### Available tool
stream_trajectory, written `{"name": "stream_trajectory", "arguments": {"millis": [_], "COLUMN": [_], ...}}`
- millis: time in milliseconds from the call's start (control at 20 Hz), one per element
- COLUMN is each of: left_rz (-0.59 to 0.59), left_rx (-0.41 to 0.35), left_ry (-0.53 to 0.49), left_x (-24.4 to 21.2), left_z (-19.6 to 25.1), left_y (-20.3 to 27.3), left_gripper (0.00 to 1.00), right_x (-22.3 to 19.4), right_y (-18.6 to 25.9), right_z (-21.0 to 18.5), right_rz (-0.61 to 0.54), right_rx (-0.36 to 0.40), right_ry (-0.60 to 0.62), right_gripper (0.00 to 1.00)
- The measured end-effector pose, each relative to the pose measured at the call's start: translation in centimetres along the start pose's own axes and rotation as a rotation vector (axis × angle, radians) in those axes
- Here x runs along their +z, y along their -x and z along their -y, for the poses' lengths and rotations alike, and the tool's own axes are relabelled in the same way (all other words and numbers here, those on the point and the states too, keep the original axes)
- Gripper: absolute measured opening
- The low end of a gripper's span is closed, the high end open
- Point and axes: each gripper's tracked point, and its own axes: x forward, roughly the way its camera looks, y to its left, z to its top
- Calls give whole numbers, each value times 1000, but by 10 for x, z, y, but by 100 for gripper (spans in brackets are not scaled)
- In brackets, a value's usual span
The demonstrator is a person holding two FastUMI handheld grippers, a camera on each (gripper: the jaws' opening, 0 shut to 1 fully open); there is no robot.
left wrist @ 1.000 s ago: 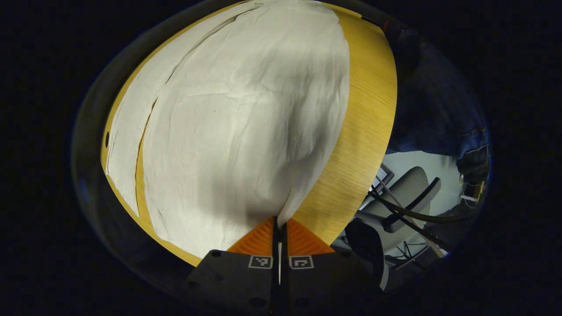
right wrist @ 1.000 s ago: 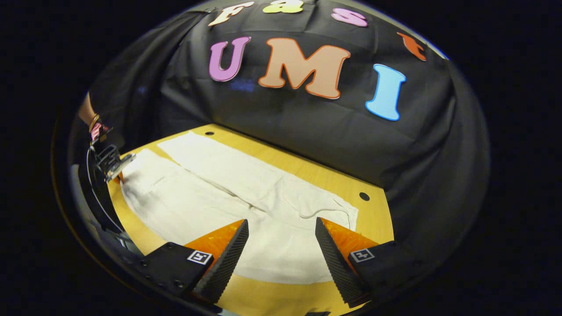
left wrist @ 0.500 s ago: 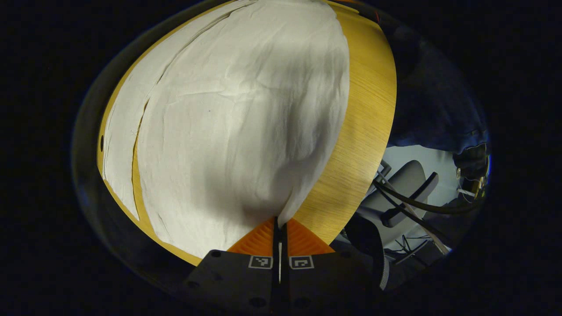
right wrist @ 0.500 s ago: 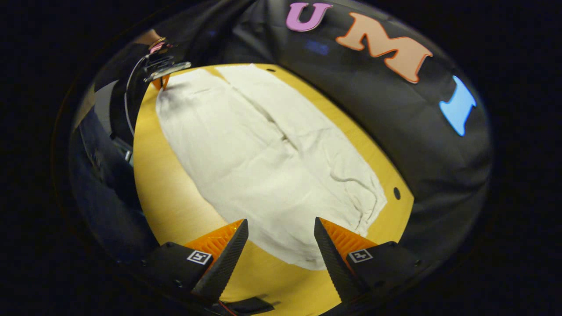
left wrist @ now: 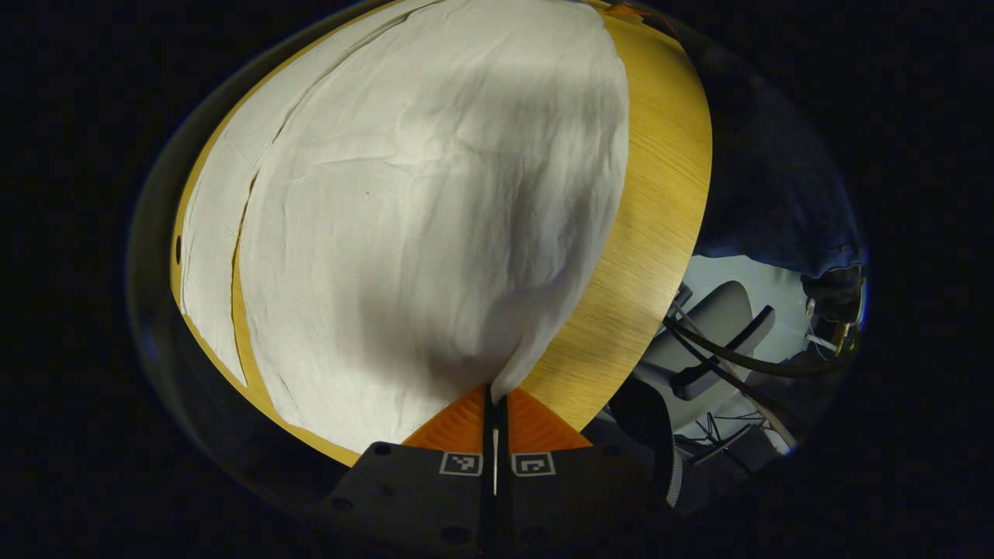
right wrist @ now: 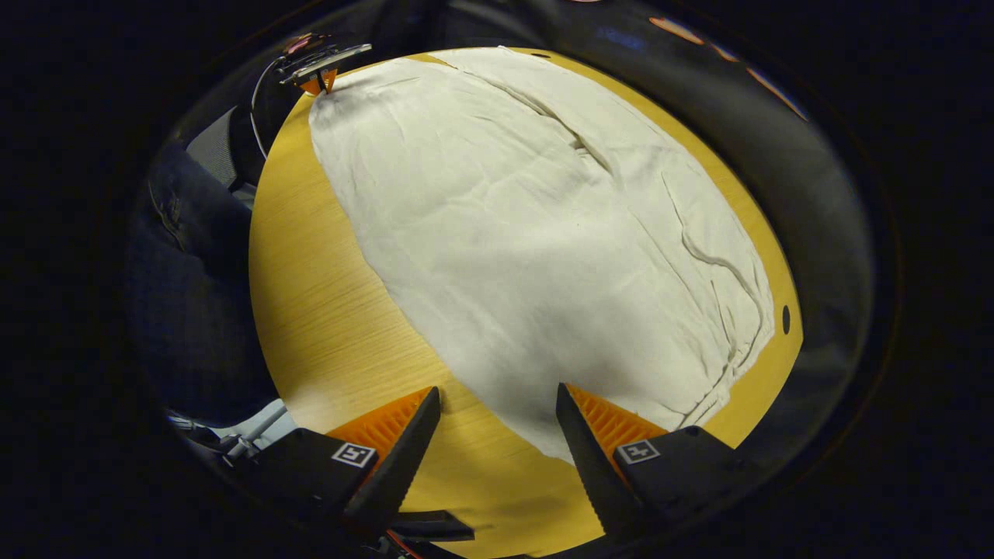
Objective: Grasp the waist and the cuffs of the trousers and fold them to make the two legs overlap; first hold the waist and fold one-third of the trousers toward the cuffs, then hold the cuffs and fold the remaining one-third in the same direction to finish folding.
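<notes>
White trousers point(left wrist: 404, 210) lie spread flat on the wooden table point(left wrist: 644, 233), legs side by side. In the left gripper view my left gripper point(left wrist: 495, 396) is shut on the near corner of one trouser cuff, the cloth pinched between its fingers. In the right gripper view the trousers point(right wrist: 528, 233) stretch away from the waist end, which lies near the bottom. My right gripper point(right wrist: 497, 423) hangs open just above the waist's near corner, fingers on either side of it. The left gripper point(right wrist: 320, 78) appears far off at the cuff corner.
The table's front edge point(right wrist: 268, 310) runs along the left of the right gripper view, with a person's dark trousers point(right wrist: 186, 264) beyond it. A grey chair point(left wrist: 714, 334) and cables sit off the table edge in the left gripper view. A small hole point(right wrist: 786, 319) marks the table by the waist.
My right gripper has tipped downward and come in over the waist corner, staying open. My left gripper has kept its hold on the cuff and barely shifted.
</notes>
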Motion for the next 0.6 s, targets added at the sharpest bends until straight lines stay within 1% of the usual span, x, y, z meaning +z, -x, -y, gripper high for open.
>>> {"name": "stream_trajectory", "arguments": {"millis": [100, 150, 200, 250, 350, 400, 450, 500, 550, 600], "left_rz": [-8, -13, -18, -24, -35, -40, -44, -43, -39, -33], "left_rx": [-3, -7, -13, -20, -36, -42, -45, -44, -43, -44], "left_ry": [-2, -7, -9, -9, -7, -6, -5, -7, -8, -3], "left_x": [0, 0, 0, 0, 0, 1, 1, 2, 2, 2], "left_z": [0, 0, 0, 0, 0, 0, 0, 0, -1, -1], "left_y": [0, 0, 0, 0, 0, 0, 2, 2, 2, 2], "left_gripper": [0, 0, 0, 0, 0, 0, 0, 0, 0, 0], "right_x": [2, 1, 3, 2, 3, 3, 3, 4, 1, 1], "right_y": [-1, -2, -2, -1, -2, -2, -2, -2, 0, 1], "right_z": [-1, -2, -1, 0, 1, 2, 3, 5, 6, 13], "right_rz": [-11, -19, -22, -28, -34, -40, -50, -58, -63, -60], "right_rx": [32, 45, 45, 45, 39, 36, 30, 20, -3, -44], "right_ry": [-6, -8, -7, -9, -2, 0, 4, 7, 15, 28], "right_gripper": [92, 92, 91, 87, 87, 73, 68, 57, 44, 31]}}
